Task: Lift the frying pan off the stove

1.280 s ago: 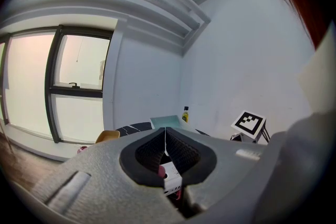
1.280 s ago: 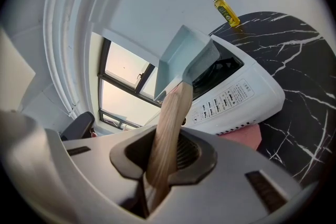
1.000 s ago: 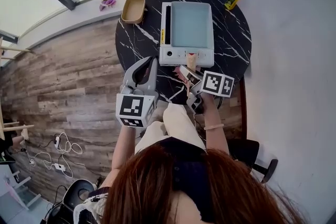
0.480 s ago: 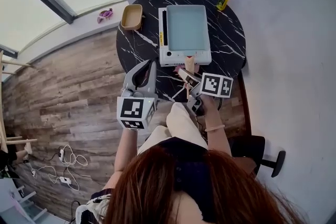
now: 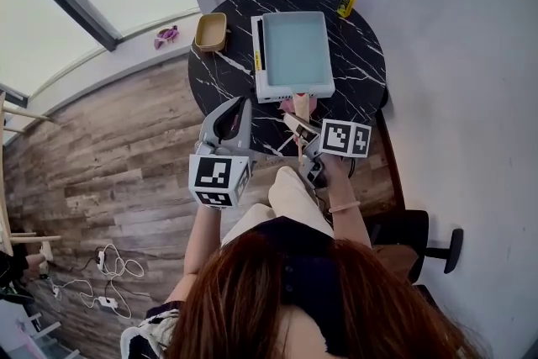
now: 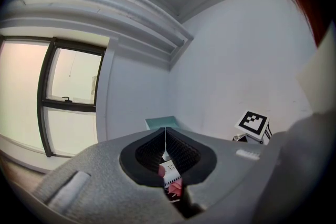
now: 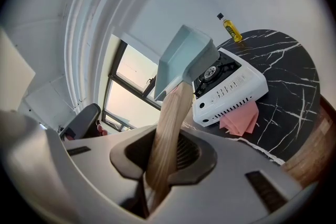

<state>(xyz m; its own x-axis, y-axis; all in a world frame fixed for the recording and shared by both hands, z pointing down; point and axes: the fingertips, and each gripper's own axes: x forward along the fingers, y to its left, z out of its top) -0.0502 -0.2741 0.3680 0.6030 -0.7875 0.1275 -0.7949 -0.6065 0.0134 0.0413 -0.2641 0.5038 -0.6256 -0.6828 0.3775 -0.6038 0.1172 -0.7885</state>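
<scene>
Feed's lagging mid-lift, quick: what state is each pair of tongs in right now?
Left tongs: closed, holding nothing.
Right tongs: closed on the frying pan's wooden handle.

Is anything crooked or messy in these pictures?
The pale blue square frying pan hangs above the white tabletop gas stove, off its burner, because the right gripper clamps its wooden handle. A pink cloth lies rumpled against the stove's front edge. Nothing looks spilled or broken.
</scene>
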